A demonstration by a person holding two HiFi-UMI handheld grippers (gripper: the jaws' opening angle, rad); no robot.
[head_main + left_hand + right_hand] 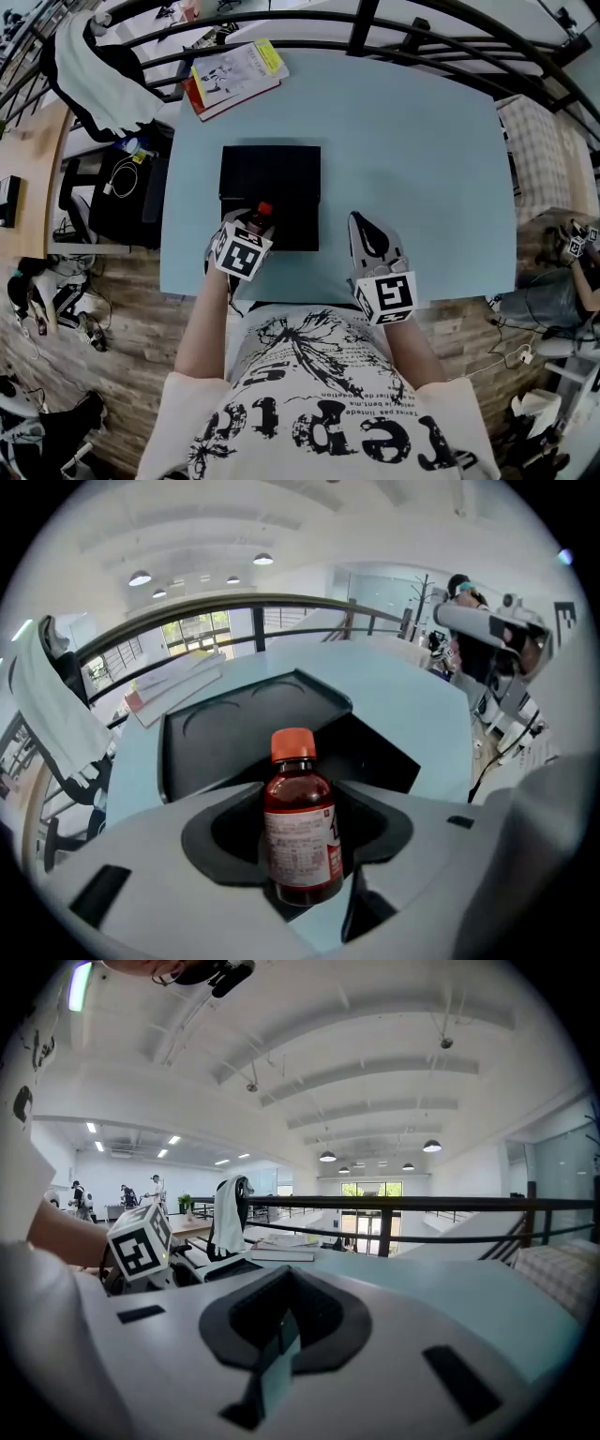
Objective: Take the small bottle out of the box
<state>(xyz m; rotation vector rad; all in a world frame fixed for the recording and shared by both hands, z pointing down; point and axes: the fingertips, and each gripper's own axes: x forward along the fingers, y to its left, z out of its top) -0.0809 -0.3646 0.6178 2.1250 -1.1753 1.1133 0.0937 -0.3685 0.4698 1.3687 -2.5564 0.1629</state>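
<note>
A small brown bottle (264, 212) with an orange-red cap and a white label stands upright between the jaws of my left gripper (257, 223), which is shut on it. This is over the near edge of the black box (272, 173) on the light blue table (403, 141). In the left gripper view the bottle (300, 827) fills the gap of the left gripper (302, 860), with the open black box (234, 719) behind it. My right gripper (367, 231) lies on the table to the right of the box, jaws together and holding nothing. The right gripper (275, 1340) shows only its own closed pads.
A book (234, 73) with a yellow note lies at the table's far left corner and shows again as the book (281, 1247) in the right gripper view. A dark railing (375, 28) runs behind the table. A chair with white cloth (89, 70) stands at the left.
</note>
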